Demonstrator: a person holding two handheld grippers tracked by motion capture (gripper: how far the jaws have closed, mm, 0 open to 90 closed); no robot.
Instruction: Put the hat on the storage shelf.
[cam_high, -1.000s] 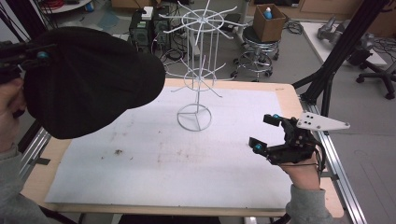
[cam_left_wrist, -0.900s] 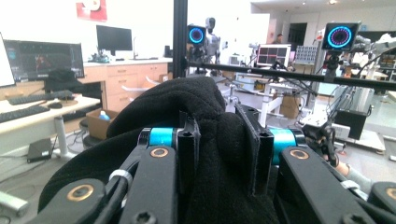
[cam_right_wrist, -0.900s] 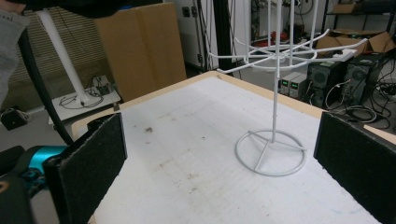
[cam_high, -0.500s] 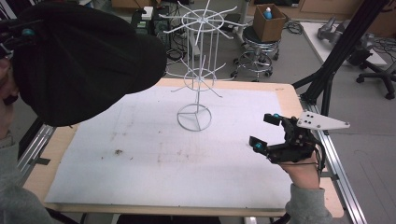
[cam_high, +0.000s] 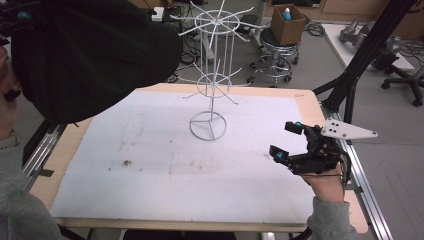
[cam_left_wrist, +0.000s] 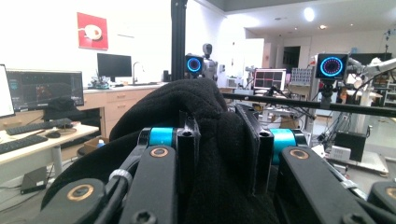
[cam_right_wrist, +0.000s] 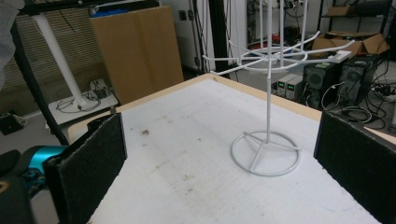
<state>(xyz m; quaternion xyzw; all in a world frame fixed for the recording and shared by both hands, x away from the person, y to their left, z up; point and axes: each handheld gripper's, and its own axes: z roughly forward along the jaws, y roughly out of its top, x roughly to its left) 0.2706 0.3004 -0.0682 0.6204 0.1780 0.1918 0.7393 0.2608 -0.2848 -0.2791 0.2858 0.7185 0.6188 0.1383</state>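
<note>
From above, a black cap (cam_high: 90, 55) is held high at the bench's (cam_high: 310, 102) left edge, near a white wire rack (cam_high: 210, 75); the right gripper (cam_high: 287, 142) hovers at the right side, jaws apart. The left gripper (cam_left_wrist: 219, 140) view shows jaws clamped on the cap's fabric. The right gripper (cam_right_wrist: 219, 154) view shows jaws wide, empty, facing the rack's ring base.

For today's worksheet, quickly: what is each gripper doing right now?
Left gripper: closed on the black hat, held high.
Right gripper: open, holding nothing.
</note>
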